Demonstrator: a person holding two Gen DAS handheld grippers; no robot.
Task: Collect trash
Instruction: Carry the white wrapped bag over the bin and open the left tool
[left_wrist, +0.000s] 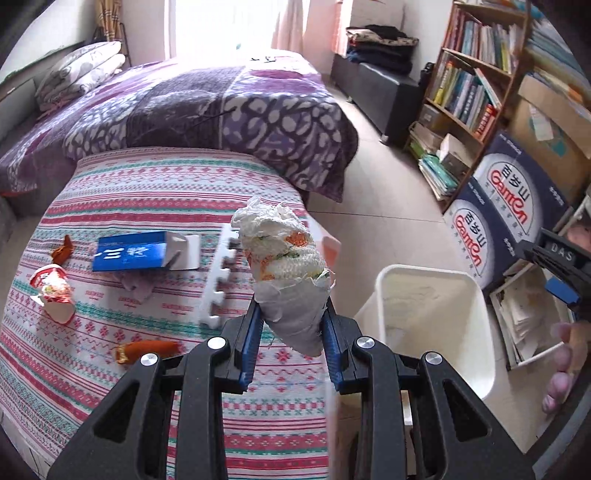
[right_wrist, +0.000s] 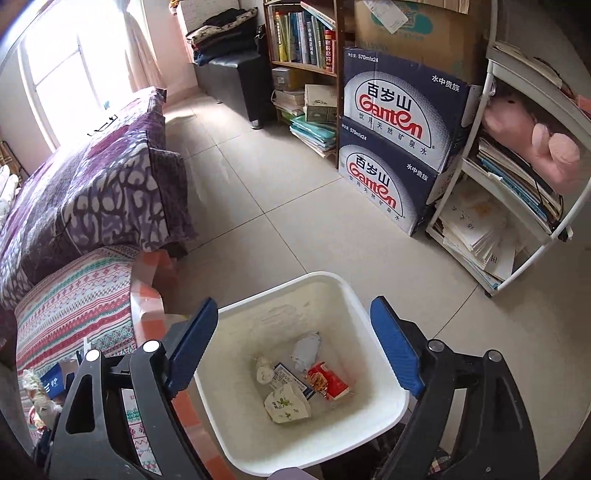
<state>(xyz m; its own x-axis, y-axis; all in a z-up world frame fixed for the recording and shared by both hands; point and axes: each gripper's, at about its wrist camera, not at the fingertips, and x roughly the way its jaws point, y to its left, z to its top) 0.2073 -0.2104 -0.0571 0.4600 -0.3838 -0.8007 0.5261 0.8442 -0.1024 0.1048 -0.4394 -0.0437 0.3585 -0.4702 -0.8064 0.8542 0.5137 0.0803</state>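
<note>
My left gripper (left_wrist: 291, 314) is shut on a crumpled white tissue wad (left_wrist: 286, 266) with orange and green print, held above the striped bedspread (left_wrist: 147, 192), left of the white trash bin (left_wrist: 436, 317). On the bedspread lie a blue and white carton (left_wrist: 144, 252), a red and white wrapper (left_wrist: 53, 291), a small orange wrapper (left_wrist: 147, 350) and a brown wrapper (left_wrist: 62, 249). My right gripper (right_wrist: 295, 343) is open and empty above the bin (right_wrist: 343, 284), which holds several pieces of trash, among them a red packet (right_wrist: 327, 380) and a paper wad (right_wrist: 286, 406).
A white foam puzzle piece (left_wrist: 218, 280) lies on the bedspread. A purple blanket (left_wrist: 207, 107) covers the bed behind. Two dark Ganten boxes (right_wrist: 395, 147), a bookshelf (left_wrist: 469, 85) and a white rack (right_wrist: 517, 206) of papers stand along the right. Tiled floor (right_wrist: 277, 199) lies between.
</note>
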